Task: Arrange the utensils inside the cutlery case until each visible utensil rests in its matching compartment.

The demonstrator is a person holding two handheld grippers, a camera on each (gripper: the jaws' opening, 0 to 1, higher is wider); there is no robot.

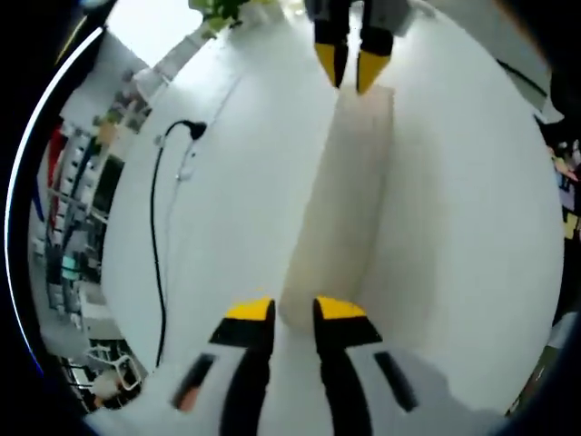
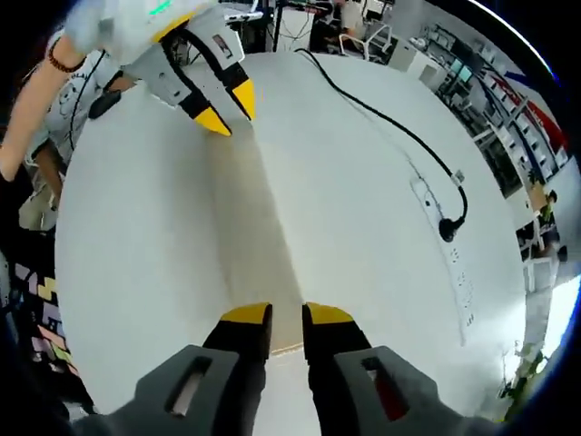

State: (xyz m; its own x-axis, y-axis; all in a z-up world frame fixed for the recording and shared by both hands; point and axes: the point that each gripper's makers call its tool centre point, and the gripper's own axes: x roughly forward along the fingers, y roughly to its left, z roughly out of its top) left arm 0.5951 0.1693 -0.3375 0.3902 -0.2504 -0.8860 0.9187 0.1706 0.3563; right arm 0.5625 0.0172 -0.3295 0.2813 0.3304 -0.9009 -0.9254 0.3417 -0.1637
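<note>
A long, narrow cream-white cutlery case lies lengthwise on the white table. No utensils are visible on it. My left gripper has its yellow-tipped jaws closed on the case's near end. In the same view my right gripper pinches the far end. The right gripper view shows the case from the opposite end: my right gripper grips that end between its jaws, and my left gripper holds the far end at the upper left.
A black cable with a plug runs across the table beside a white power strip. A person's arm is at the left, holding the left gripper. Shelves and desks stand beyond the table edge, and a green plant at its far side.
</note>
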